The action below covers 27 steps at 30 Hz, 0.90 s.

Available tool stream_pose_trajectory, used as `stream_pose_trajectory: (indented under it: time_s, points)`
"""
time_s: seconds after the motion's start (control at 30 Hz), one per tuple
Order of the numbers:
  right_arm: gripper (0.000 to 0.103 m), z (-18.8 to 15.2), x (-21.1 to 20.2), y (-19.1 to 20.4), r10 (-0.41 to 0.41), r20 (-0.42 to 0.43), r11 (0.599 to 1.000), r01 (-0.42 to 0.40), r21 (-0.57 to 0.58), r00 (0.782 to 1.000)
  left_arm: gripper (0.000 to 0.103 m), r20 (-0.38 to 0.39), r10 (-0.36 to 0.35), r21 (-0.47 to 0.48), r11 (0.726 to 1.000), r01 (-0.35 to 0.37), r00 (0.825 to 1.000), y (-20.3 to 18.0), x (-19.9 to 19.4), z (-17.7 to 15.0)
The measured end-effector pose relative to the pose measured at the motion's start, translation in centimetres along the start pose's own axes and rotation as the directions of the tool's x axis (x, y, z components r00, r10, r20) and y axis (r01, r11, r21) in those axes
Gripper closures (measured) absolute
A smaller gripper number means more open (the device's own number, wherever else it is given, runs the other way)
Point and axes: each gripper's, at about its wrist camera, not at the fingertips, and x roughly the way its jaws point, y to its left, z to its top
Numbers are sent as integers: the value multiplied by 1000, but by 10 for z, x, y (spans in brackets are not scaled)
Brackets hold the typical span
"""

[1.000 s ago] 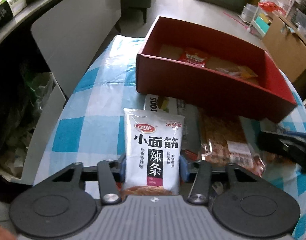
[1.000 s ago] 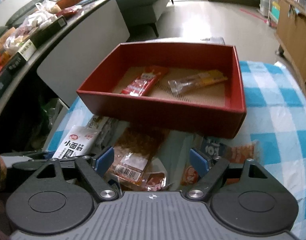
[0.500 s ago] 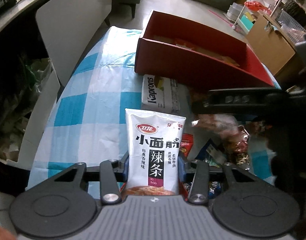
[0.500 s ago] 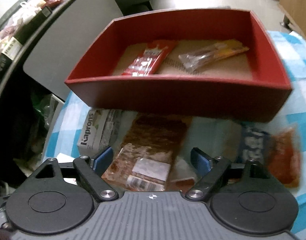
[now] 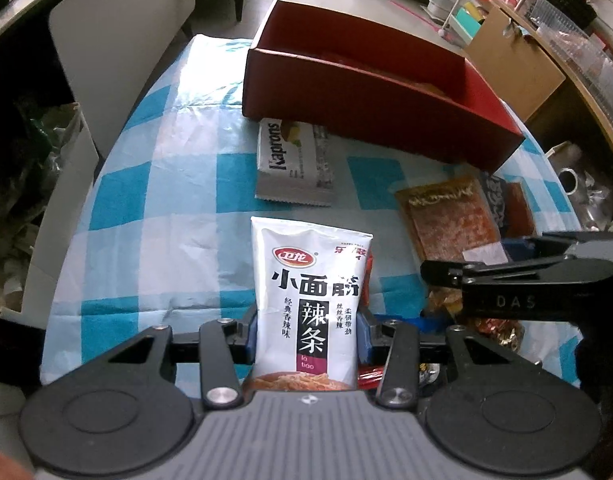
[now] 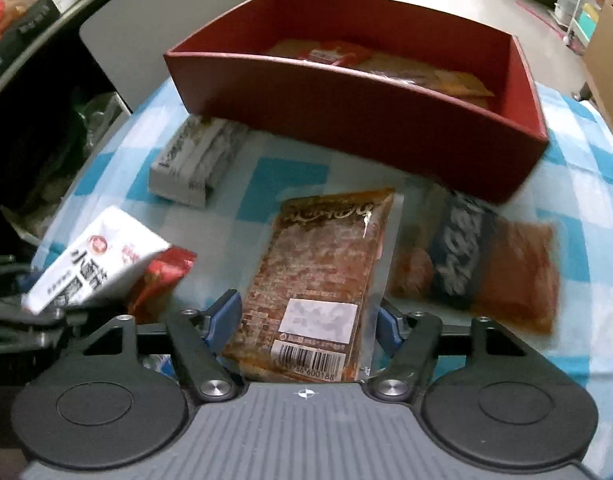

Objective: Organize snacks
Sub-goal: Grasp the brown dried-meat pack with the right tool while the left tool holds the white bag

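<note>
Left gripper (image 5: 306,330) pinches the white spicy-strip packet (image 5: 310,304); right gripper (image 6: 304,322), jaws just closing, straddles the clear orange-brown snack pouch (image 6: 322,276) lying before the red cardboard box (image 6: 362,120); slippery film might slip out

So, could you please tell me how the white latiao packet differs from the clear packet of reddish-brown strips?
The white latiao packet is opaque with black printed characters; the clear packet shows its reddish-brown strips. The white one stands lifted, clamped in the left gripper; the clear one lies flat on the checked cloth between the right gripper fingers. Both remain outside the red box.
</note>
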Motion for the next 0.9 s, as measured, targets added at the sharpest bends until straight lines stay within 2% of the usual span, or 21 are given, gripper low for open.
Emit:
stream_pose_trajectory:
  time_s: [0.07, 0.13, 0.2, 0.23, 0.33, 0.47, 0.5, 0.57, 0.6, 0.67, 0.73, 0.8, 0.9]
  points:
    - [25, -2, 0, -5, -6, 1, 1000, 6, 21, 1000, 65, 6, 10, 6, 1000, -11, 1000, -3, 1, 2]
    - [12, 2, 4, -1, -37, -4, 999, 37, 7, 999, 65, 17, 32, 23, 999, -32, 999, -7, 2, 1]
    - [9, 6, 9, 7, -90, 11, 995, 91, -44, 996, 64, 26, 61, 40, 997, -62, 998, -9, 5, 0]
    - [0, 7, 14, 10, -112, 6, 992, 112, -59, 994, 63, 30, 75, 47, 996, -77, 997, -10, 6, 0]
    - [0, 7, 25, 7, -111, -18, 994, 111, -11, 994, 60, 29, 80, 44, 996, -82, 996, -6, 9, 3]
    - [0, 4, 24, 6, -111, -3, 994, 111, -9, 994, 49, 11, 69, 7, 998, -69, 998, 3, 17, 11]
    - [0, 2, 24, 6, -112, 12, 994, 112, -10, 994, 49, 8, 63, -3, 998, -63, 998, 5, 18, 12]
    - [0, -2, 23, 4, -104, 37, 994, 105, -28, 994, 61, 14, 56, -8, 998, -55, 998, 5, 15, 11]
    - [0, -2, 22, 3, -96, 34, 994, 98, -45, 995, 62, 16, 61, 3, 998, -61, 998, 3, 14, 11]
    - [5, 0, 18, 0, -88, 23, 995, 89, -48, 996, 65, 21, 74, 24, 997, -75, 997, 0, 13, 9]
    - [24, 1, 11, -4, -82, 27, 995, 83, -47, 996, 67, 15, 63, 20, 998, -64, 998, 0, 11, 10]
    - [31, 3, 5, -7, -74, 37, 996, 76, -53, 997, 67, 26, 49, 12, 999, -49, 998, 0, 7, 11]
    - [35, 2, 0, -9, -58, 45, 997, 60, -53, 997, 67, 53, 46, 20, 999, -48, 998, -4, 1, 14]
